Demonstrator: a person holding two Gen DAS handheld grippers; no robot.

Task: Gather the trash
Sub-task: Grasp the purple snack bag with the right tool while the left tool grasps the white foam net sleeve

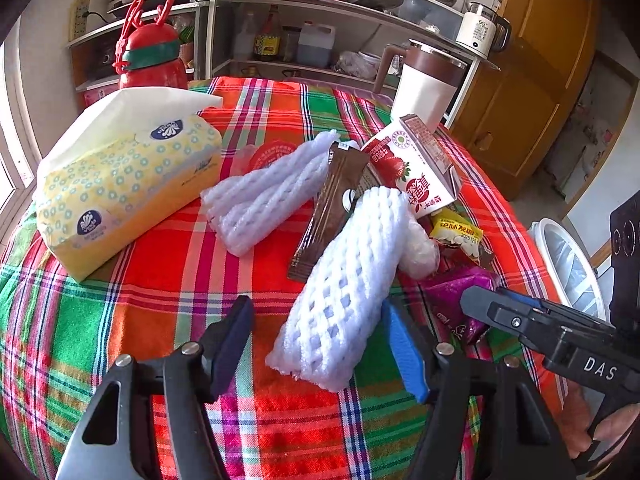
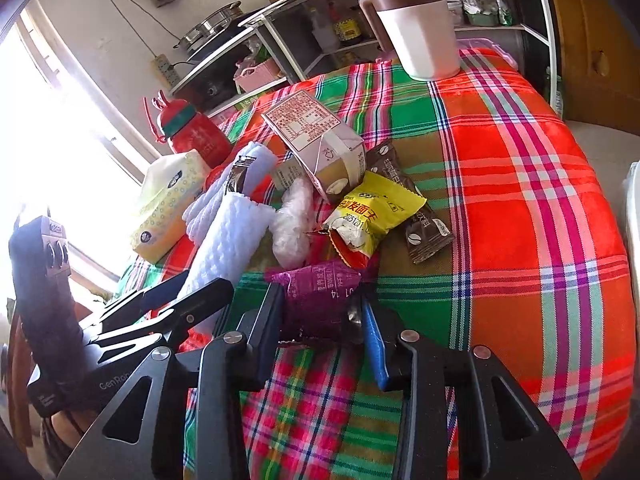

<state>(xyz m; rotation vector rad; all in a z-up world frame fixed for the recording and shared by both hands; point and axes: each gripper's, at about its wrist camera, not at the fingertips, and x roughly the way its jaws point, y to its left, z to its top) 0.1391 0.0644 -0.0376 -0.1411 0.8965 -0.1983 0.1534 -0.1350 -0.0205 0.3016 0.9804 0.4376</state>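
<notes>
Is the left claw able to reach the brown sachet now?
Probably not directly: the white foam net lies between the left claw fingers and overlaps the brown sachet behind it, so the net must go first.

Bright window (image 2: 48, 128), metal kitchen shelves (image 1: 224, 28), wooden cabinet (image 1: 536, 92).

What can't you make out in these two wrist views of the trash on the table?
- White bin: left wrist view, cut off by the right gripper; contents unseen.
- Purple wrapper: right wrist view, lower edge hidden behind the fingers.
- Window side: right wrist view, washed out by glare.
- Milk carton print: too small to read.
</notes>
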